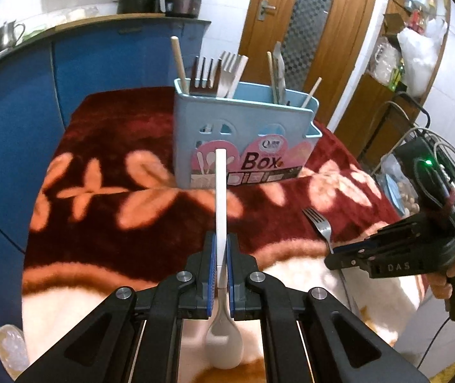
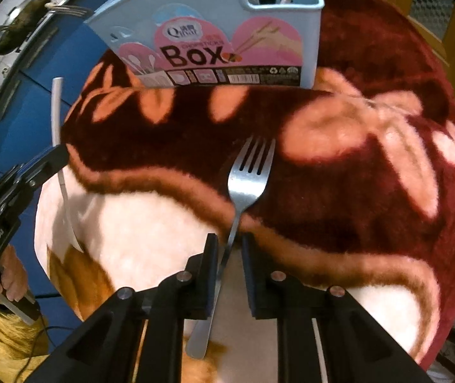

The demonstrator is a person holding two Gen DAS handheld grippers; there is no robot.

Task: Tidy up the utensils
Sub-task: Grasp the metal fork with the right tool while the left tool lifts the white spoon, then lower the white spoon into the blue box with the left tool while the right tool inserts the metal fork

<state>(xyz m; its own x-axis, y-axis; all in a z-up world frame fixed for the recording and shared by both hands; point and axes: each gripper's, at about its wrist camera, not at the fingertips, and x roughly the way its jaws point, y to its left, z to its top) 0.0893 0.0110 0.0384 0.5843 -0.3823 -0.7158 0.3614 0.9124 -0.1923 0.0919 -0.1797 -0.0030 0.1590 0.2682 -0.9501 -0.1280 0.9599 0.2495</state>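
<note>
Now the left gripper [image 1: 222,257] clamps a white spoon [image 1: 220,223]; the right gripper [image 2: 230,249] straddles the steel fork [image 2: 249,175], pads apart. Squeeze its neck squarely, then lift toward the blue utensil box [image 2: 214,16] at twelve o'clock.

The pale blue utensil box [image 1: 246,134] carries a pink label lettered in black. The plush blanket [image 2: 355,175] is dark red with peach leaf shapes and cream patches. The spoon [image 1: 221,210] is white, the fork [image 2: 246,178] silver.

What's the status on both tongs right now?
Left tongs shut on white spoon. Right tongs straddling fork, not clamped. Box ahead, unobstructed.
</note>
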